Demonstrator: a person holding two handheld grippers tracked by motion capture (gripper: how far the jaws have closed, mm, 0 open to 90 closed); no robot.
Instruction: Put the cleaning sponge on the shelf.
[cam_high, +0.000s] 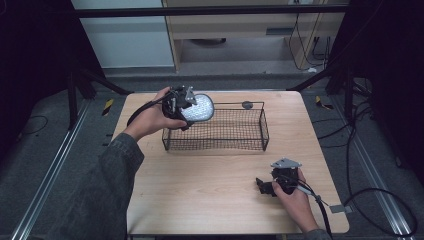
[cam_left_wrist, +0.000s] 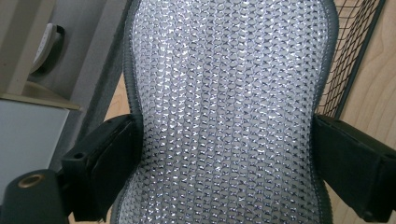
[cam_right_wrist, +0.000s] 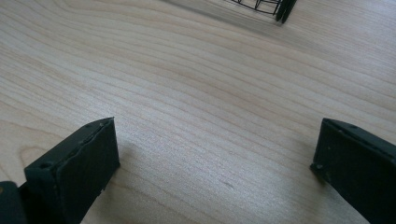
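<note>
Holding a shiny silver pad (cam_high: 199, 108), the left hand-held gripper (cam_high: 186, 111) is up over the near-left corner of the wire basket (cam_high: 250, 131). The pad is oval w/ a grey sewn edge & lots of small shiny bumps, maybe a scrubber or a mesh pad; I can't tell which. In the left gripper view its jaws press on the pad (cam_left_wrist: 229, 112) from both sides, one on each long edge, so it can't slip out. The pad sits in the air, partly above the basket rim, not down inside yet. My guess: it's held there bc the basket is where it should go, & holding it by the edges keeps it flat for the drop.

The basket is black wire, sits near the back middle of the wooden worktop (cam_high: 210, 190), & looks empty, though the mesh makes that hard to check. A small dark round thing (cam_high: 247, 104) lies just behind it; too small to name.

The right hand-held gripper (cam_high: 267, 187) rests low on the worktop, front right, well apart from the basket. Its jaws are spread wide w/ nothing between them, just bare wood (cam_right_wrist: 205, 107) in the right gripper view. A corner of the basket (cam_right_wrist: 271, 7) peeks in at the top there. It's prob. parked out of the way so the left one has room to work.
</note>
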